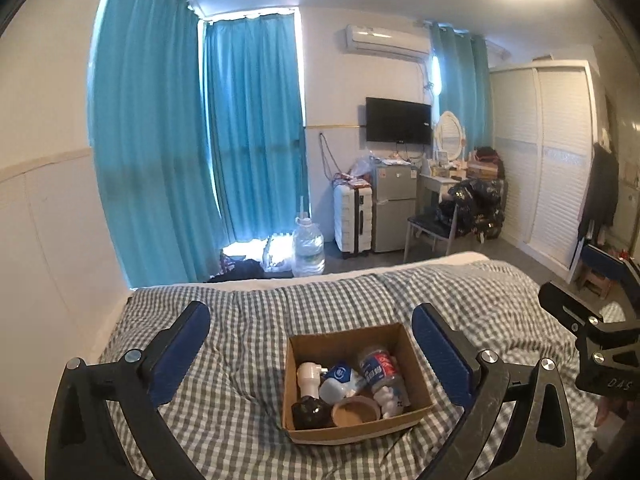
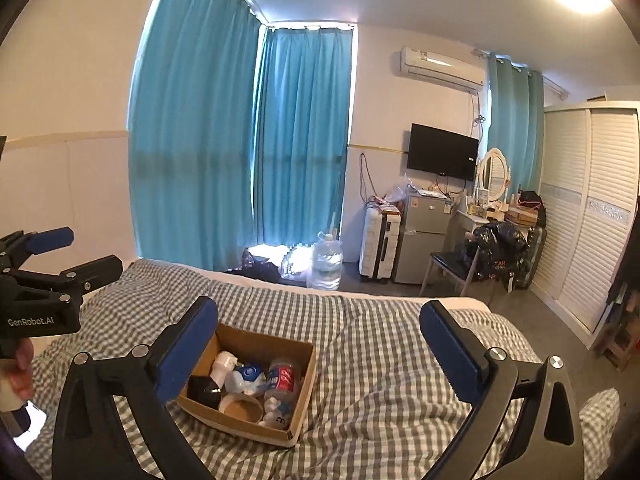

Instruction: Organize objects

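Left wrist view looks down the left gripper (image 1: 310,354), whose blue-padded fingers (image 1: 182,352) stand wide apart with nothing between them but air. Below and between them a cardboard box (image 1: 394,424) sits on the bed (image 1: 240,392), which is covered in grey-and-white checked bedding. Inside the box lie a white pump bottle (image 1: 310,378), a small bottle with a blue label (image 1: 340,378), a clear bottle with a red and blue label (image 1: 378,366), a black faceted object (image 1: 310,412), a round tan bowl-like item (image 1: 354,412) and a white figurine (image 1: 390,398), all crowded together and touching. At the far right edge of this view the right gripper (image 1: 588,312) shows from the side, held above the bedding.

Right wrist view shows the right gripper (image 2: 318,350) also spread wide and holding nothing. The same box (image 2: 296,420) lies to the lower left, its near-left corner hidden behind the left finger pad (image 2: 186,354). The left gripper (image 2: 80,252) appears at the left edge, its fingers parted and empty, above the bedding and beside the box.

Beyond the bed stand teal curtains (image 1: 248,128), a large water jug (image 1: 307,246) on the floor, a white suitcase (image 1: 352,218) beside a small grey fridge (image 1: 394,210), a wall-mounted television (image 1: 398,121) and a white wardrobe (image 1: 544,152).
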### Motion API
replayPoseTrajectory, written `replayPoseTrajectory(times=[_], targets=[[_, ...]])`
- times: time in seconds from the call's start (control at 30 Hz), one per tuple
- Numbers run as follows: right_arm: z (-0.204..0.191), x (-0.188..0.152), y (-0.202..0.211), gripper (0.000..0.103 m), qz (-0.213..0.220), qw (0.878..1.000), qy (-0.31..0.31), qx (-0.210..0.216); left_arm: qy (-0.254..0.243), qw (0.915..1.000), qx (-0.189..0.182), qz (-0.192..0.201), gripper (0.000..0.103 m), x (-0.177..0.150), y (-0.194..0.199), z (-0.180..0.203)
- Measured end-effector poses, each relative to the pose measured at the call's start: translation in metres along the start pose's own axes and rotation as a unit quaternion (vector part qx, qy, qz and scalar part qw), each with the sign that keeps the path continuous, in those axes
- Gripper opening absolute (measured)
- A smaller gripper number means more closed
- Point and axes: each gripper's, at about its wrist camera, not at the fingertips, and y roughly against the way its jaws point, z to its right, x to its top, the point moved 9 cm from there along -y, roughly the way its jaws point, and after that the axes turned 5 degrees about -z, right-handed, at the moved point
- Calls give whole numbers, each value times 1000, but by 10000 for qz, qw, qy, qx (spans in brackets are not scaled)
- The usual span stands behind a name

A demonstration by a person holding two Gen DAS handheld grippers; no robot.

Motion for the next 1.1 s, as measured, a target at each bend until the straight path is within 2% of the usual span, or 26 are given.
replayPoseTrajectory(times=[0.2, 0.3, 0.5, 0.67, 1.1], targets=[[-3, -45, -21, 101, -28, 9999, -167, 24, 62, 9999, 48, -124, 103, -45, -25, 11], [-7, -74, -32, 101, -141, 9997, -133, -165, 240, 9996, -16, -128, 103, -73, -33, 14], [-16, -118, -51, 101, -449, 9981, 158, -390, 299, 9984, 277, -380, 103, -110, -49, 9], [-14, -130, -59, 101, -584, 9978, 38, -308, 360, 9977, 253, -522, 103, -119, -57, 4], [-6, -121, -50, 101, -541, 9979, -187, -300, 356, 9980, 169, -485, 103, -118, -50, 3]])
